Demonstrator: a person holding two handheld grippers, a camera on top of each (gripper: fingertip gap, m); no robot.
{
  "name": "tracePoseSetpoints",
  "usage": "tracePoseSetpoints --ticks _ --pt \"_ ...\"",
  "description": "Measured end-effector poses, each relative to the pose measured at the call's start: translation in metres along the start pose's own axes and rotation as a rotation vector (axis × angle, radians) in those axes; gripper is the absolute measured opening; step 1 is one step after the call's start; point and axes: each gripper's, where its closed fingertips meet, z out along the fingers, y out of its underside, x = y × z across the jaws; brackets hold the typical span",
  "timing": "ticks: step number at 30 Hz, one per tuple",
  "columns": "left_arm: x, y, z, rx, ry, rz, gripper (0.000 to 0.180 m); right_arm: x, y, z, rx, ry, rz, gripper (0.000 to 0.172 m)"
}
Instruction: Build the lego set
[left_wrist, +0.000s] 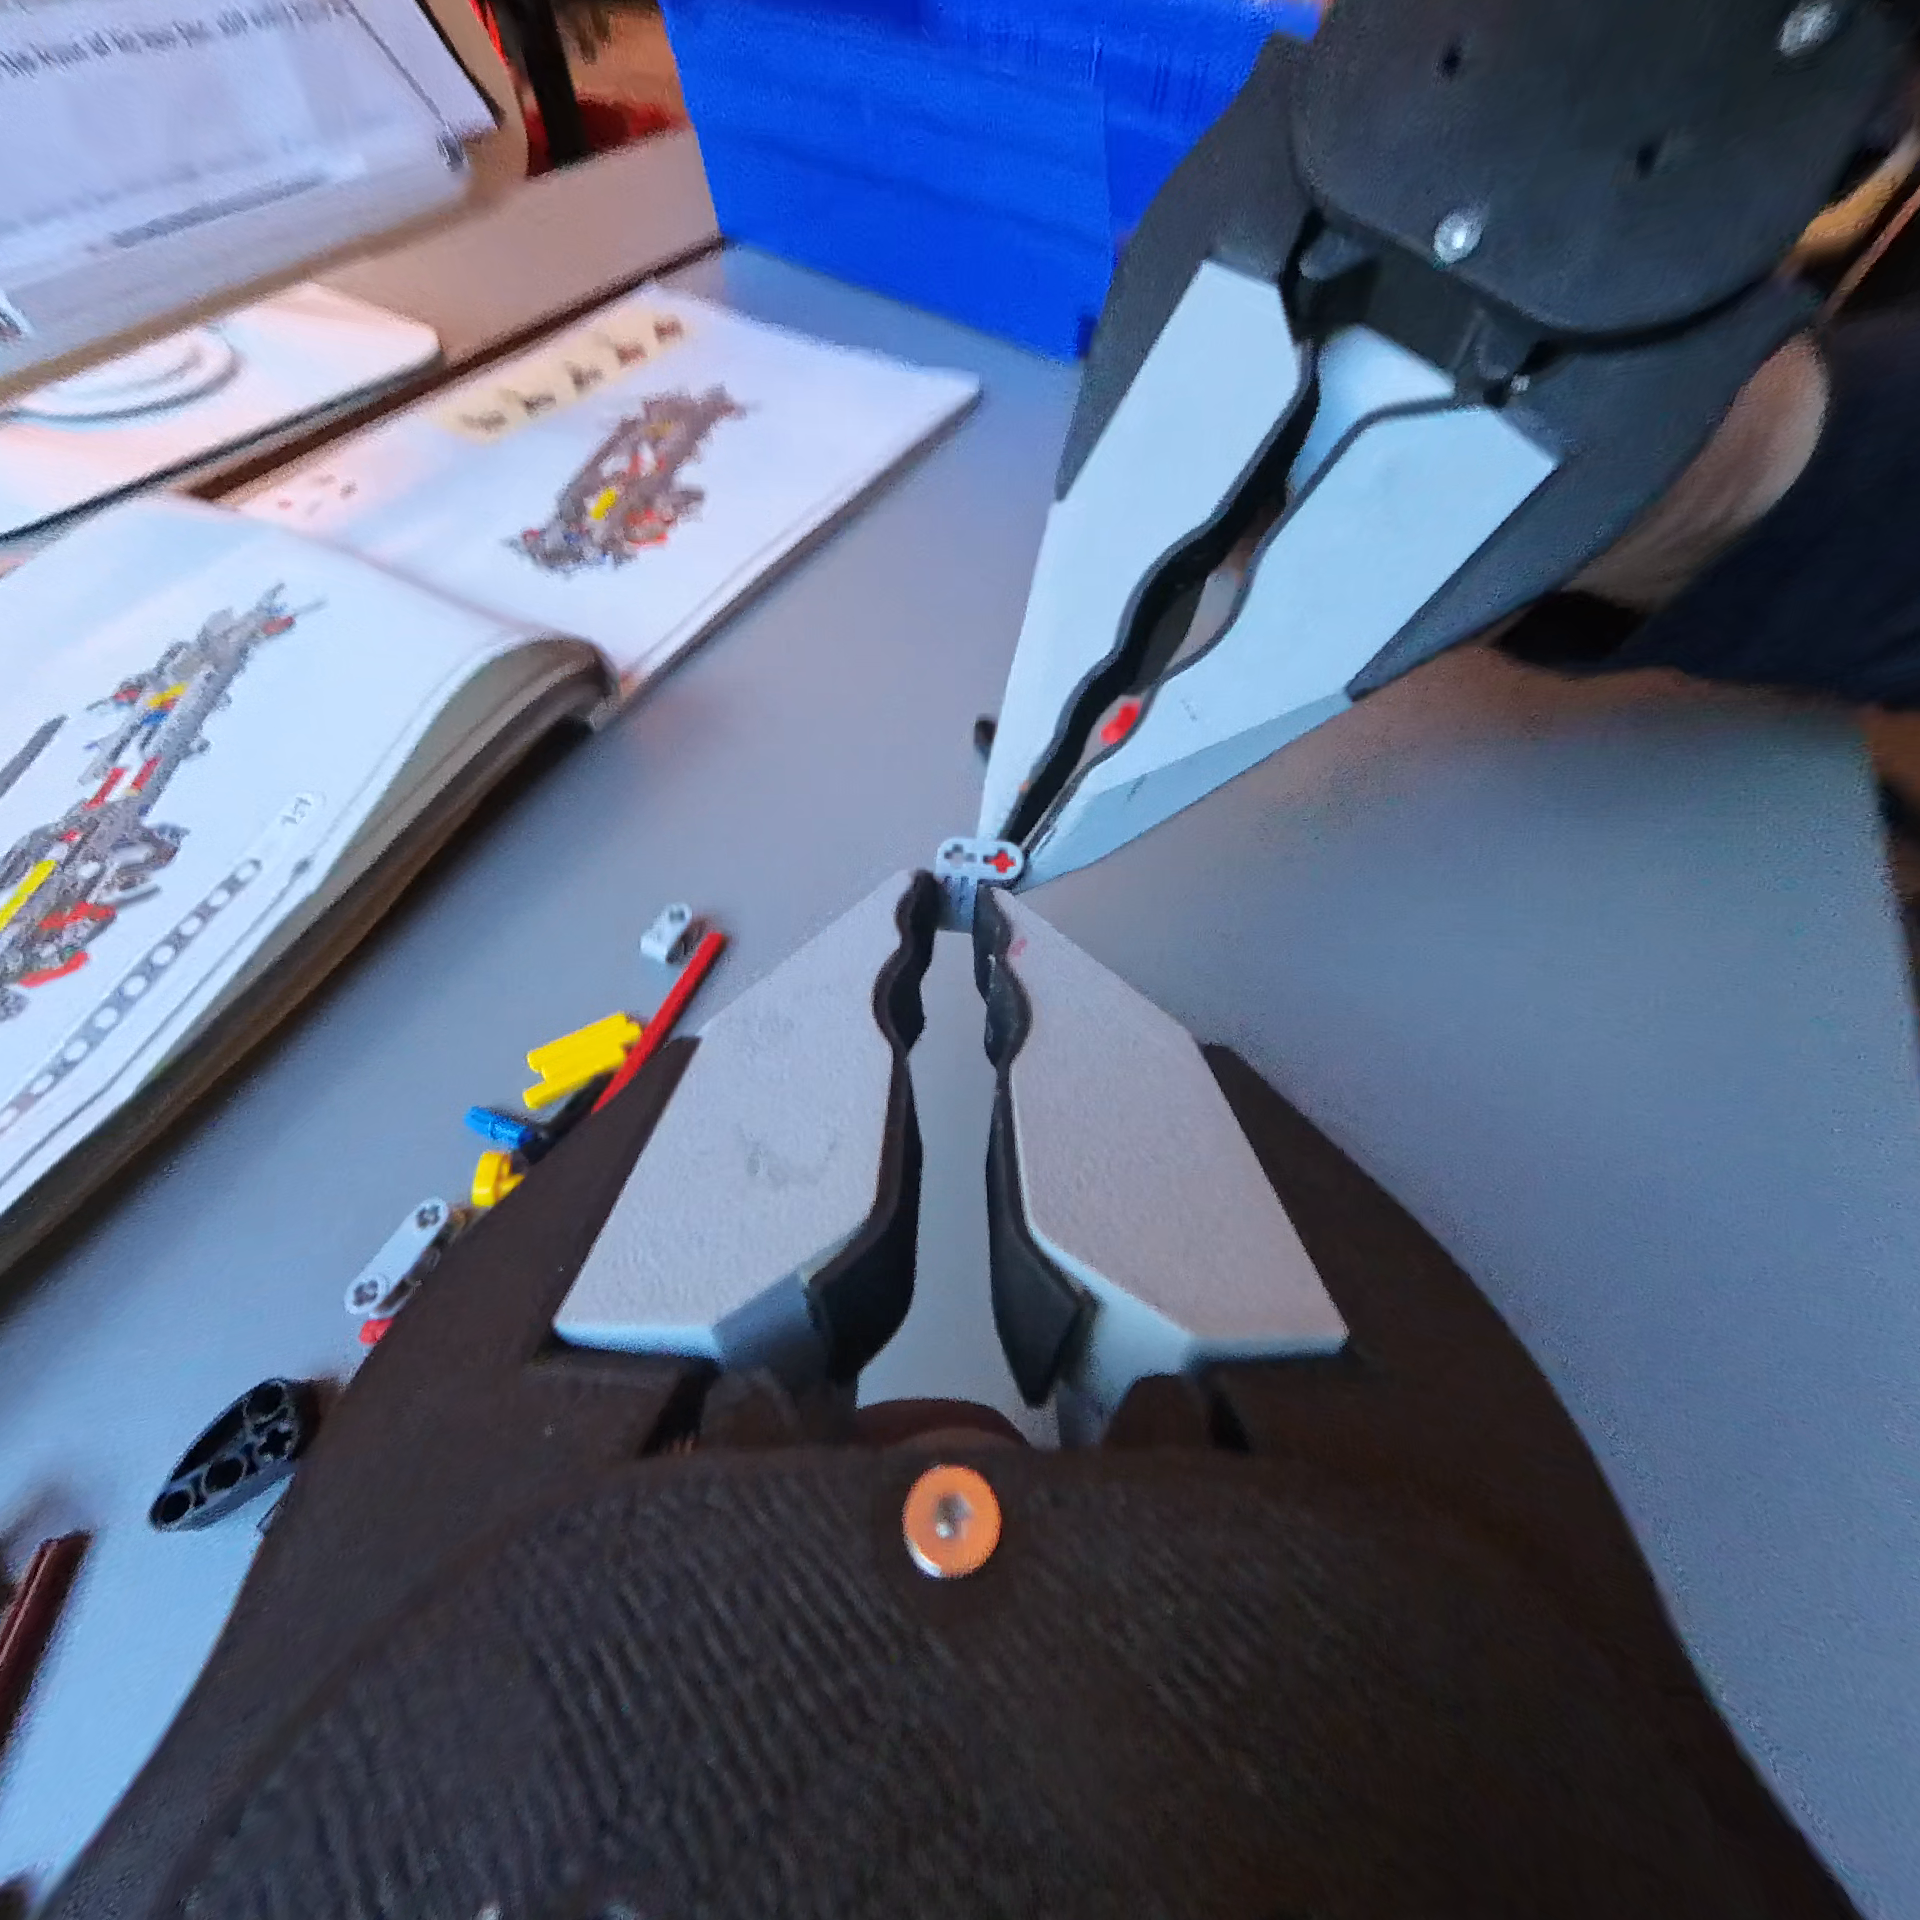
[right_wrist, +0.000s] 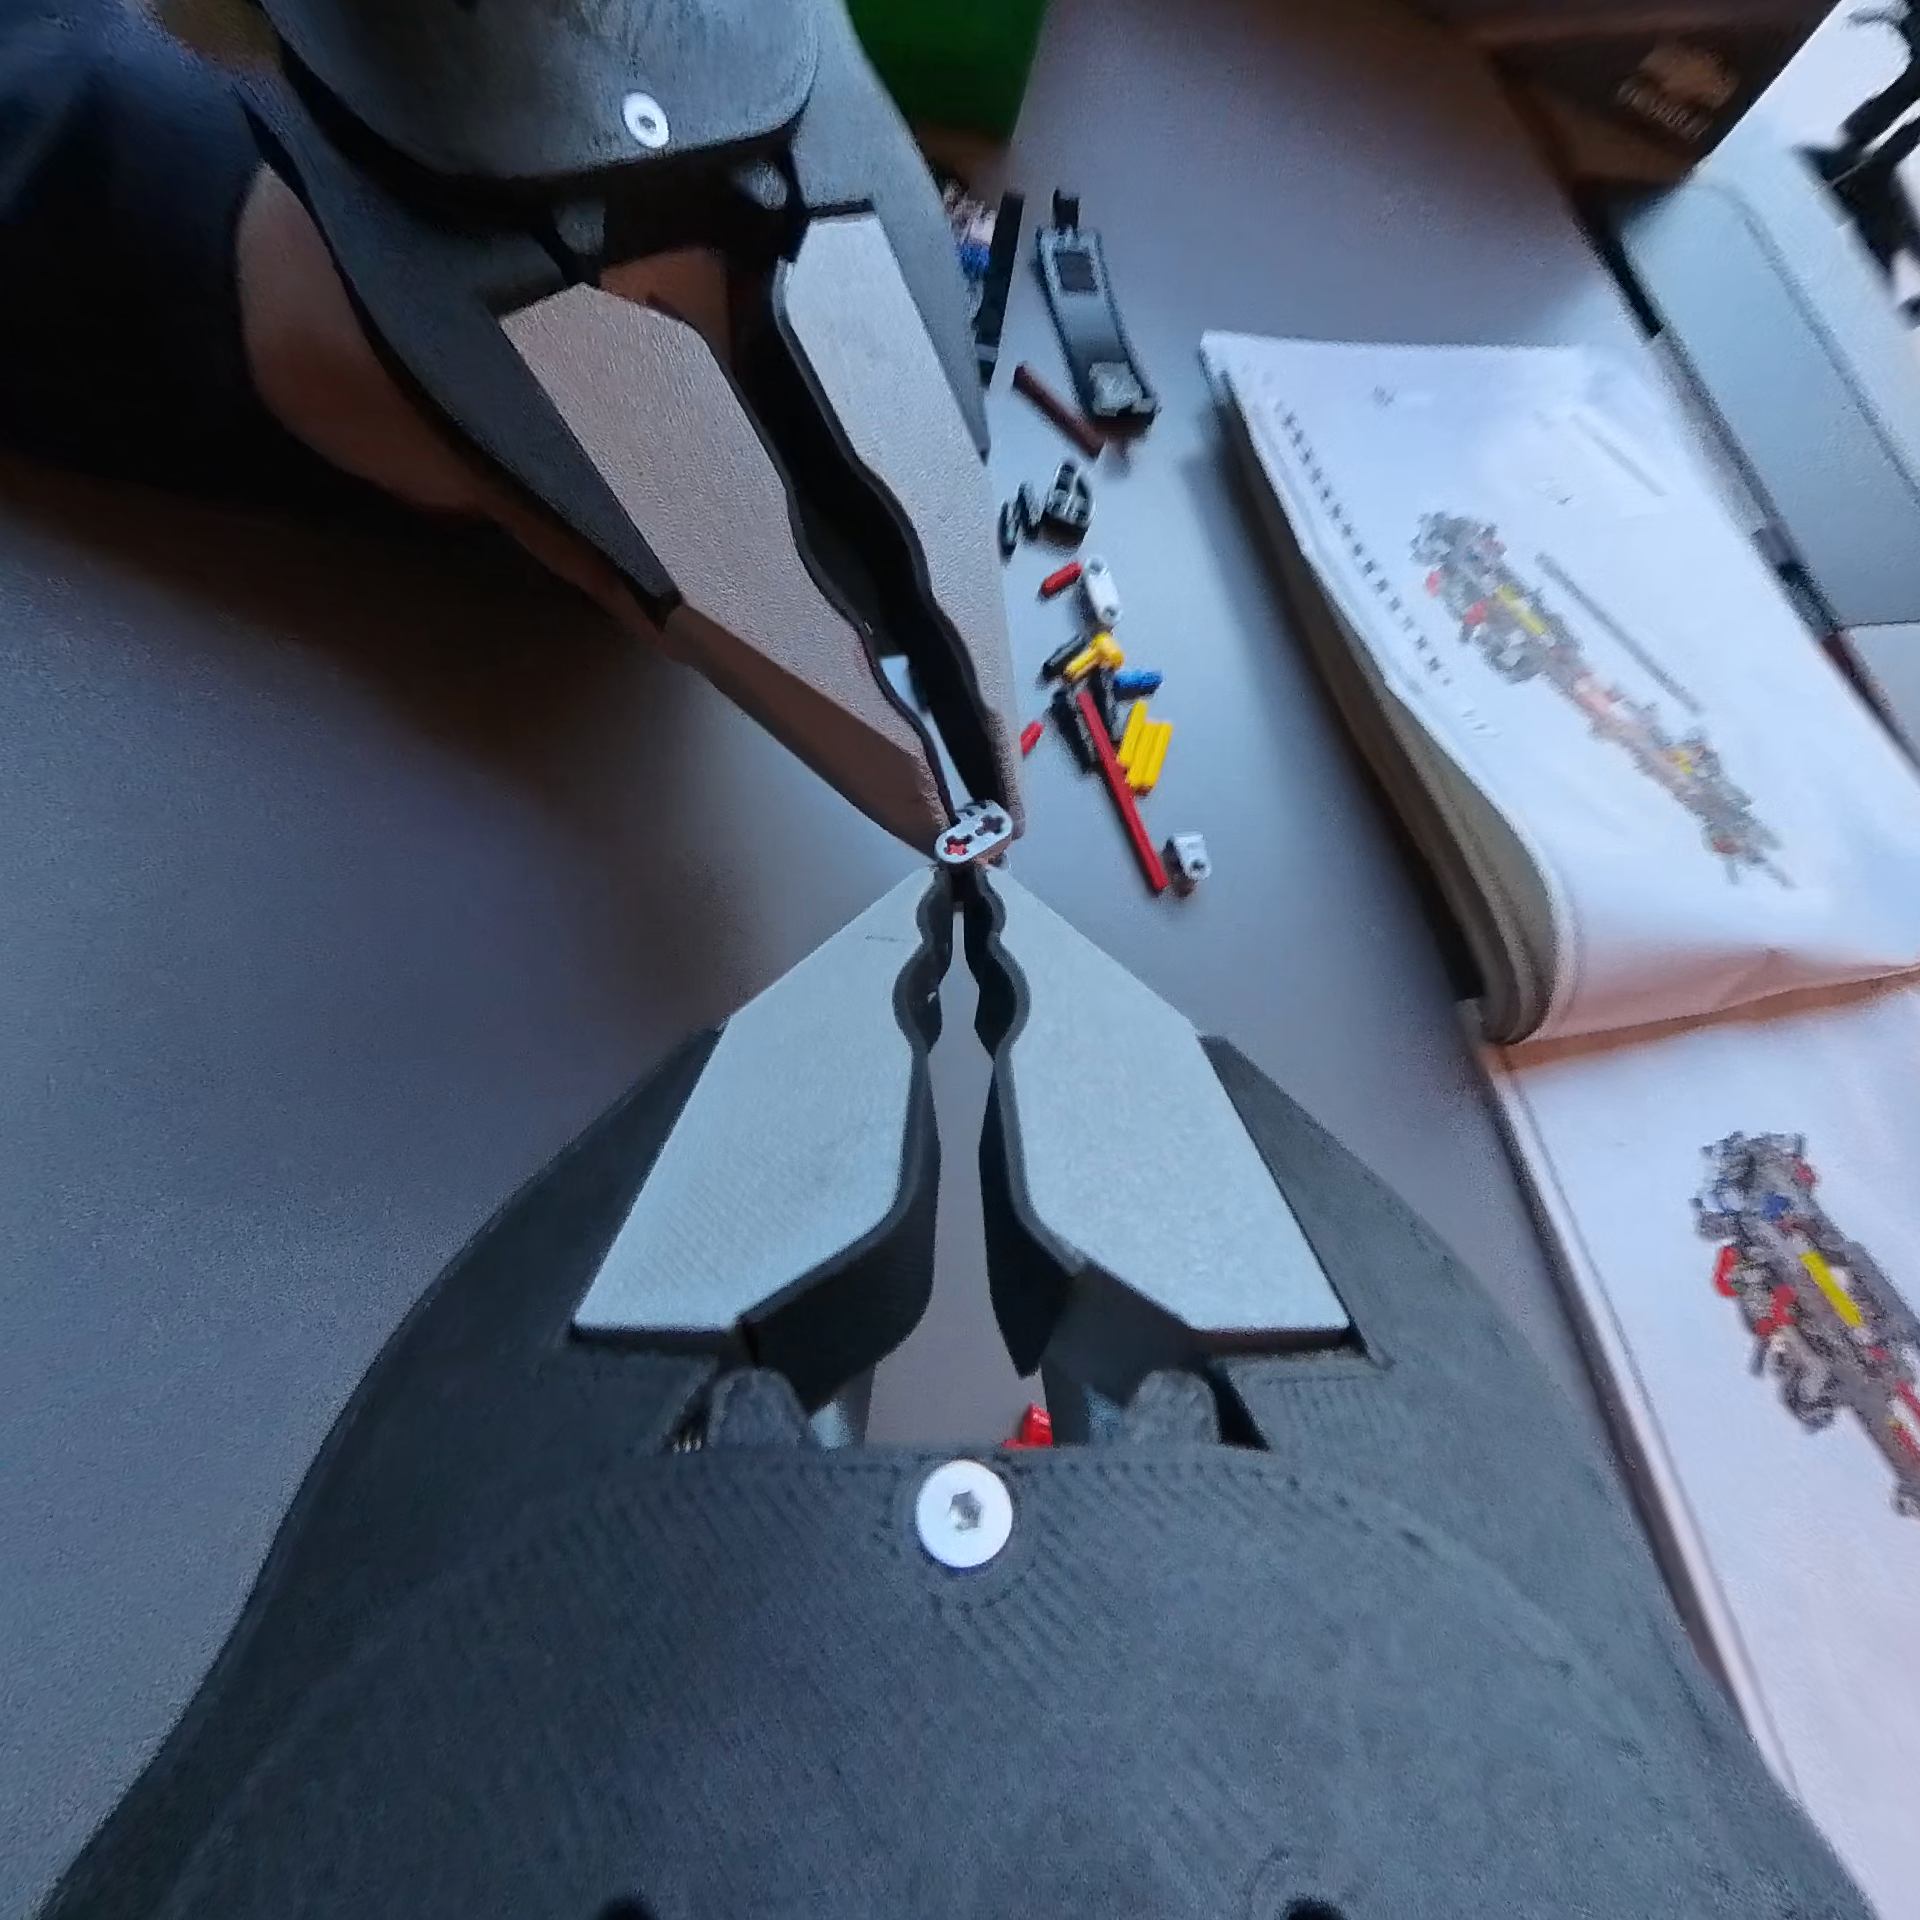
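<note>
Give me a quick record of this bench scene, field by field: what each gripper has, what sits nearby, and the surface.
left gripper: fingertips closed on a small grey connector piece, held above the table
right gripper: jaws together, tips meeting the same grey piece at its red-filled cross hole
loose parts: yellow, blue, red and grey pieces in a small pile left of the left gripper
instruction booklet: open, showing build diagrams
blue bin: behind the booklet
surface: grey table
</note>
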Motion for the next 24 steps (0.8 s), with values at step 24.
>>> tracePoseSetpoints --ticks 24 --pt "-0.001 0.009 0.003 -0.033 0.020 0.020 0.006 0.001 0.006 0.000 0.197 -0.179 0.458 0.012"
